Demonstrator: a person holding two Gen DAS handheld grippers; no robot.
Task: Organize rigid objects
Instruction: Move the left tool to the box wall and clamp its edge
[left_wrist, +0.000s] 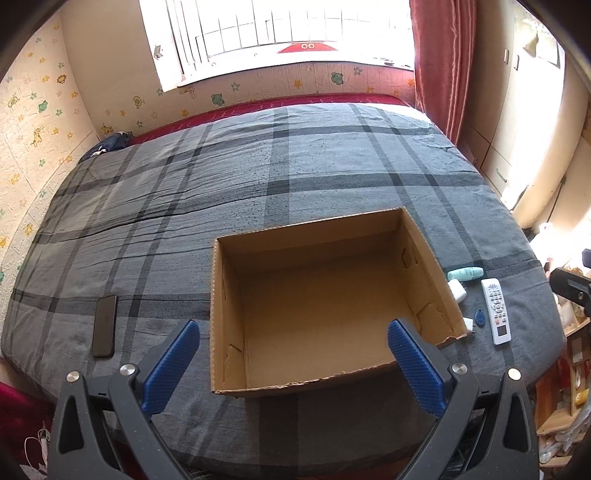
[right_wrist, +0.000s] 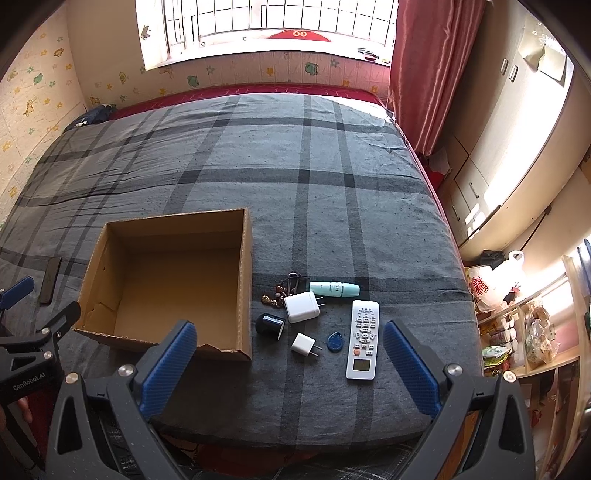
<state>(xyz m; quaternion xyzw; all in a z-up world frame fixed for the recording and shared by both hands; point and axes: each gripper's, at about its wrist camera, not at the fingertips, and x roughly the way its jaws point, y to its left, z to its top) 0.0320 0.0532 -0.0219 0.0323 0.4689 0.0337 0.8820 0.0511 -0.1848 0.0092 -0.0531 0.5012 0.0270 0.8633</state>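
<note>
- Cardboard box on the bed is empty, nothing packed yet
- Remote, two white chargers, blue key fob, mint tube, dark cap, beaded keychain lie just right of the box; phone on its left
- Left gripper and right gripper both spread wide, holding nothing

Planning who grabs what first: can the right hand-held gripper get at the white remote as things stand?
Probably yes. The right hand-held gripper is open, and the white remote lies flat on the bedspread ahead, between its fingers, with nothing on top; only the blue key fob sits close beside it.
</note>
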